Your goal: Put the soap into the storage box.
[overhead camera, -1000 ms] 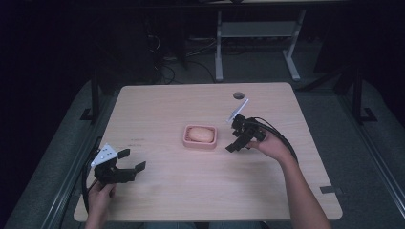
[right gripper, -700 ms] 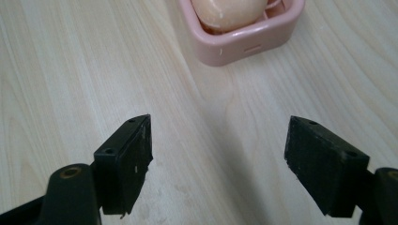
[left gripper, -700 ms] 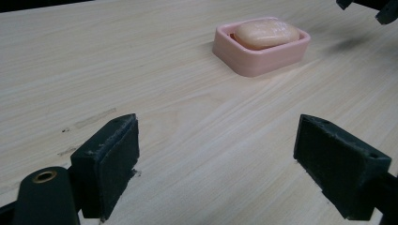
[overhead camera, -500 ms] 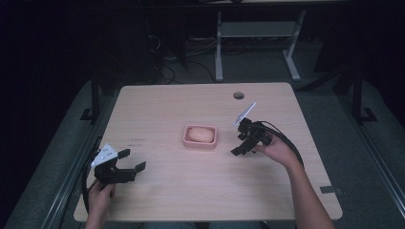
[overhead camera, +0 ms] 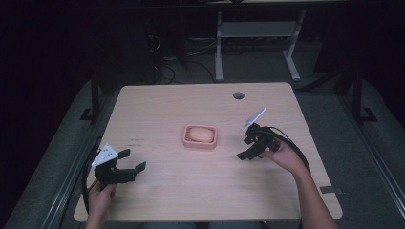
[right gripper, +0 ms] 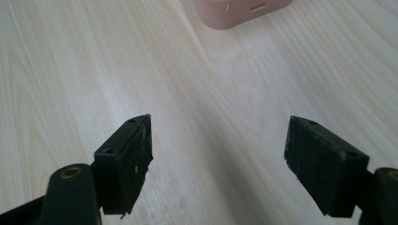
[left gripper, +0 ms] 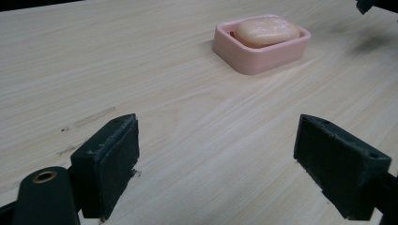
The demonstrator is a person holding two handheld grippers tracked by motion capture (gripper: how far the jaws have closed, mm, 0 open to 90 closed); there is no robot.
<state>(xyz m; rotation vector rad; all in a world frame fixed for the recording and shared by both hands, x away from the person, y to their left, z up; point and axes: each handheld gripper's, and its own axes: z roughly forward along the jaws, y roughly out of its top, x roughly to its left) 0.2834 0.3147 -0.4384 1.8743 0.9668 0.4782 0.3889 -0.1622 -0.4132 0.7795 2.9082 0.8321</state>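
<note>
A pink soap dish sits near the middle of the light wooden table, with a peach bar of soap lying in it. The left gripper view shows the dish and the soap ahead and to the right. My left gripper rests open near the table's front left corner, nothing between its pads. To the right of the dish, my right gripper is held open just above the wood, tilted down, its jaws wide apart. The dish's edge lies at the top of the right gripper view.
A round cable hole is in the table near its far edge. Behind the table stand a white desk frame and cables on the dark floor. A small dark tape mark is near the table's right front corner.
My right gripper has drawn back from the soap dish, toward the right and the table's near side. The left gripper has stayed put.
</note>
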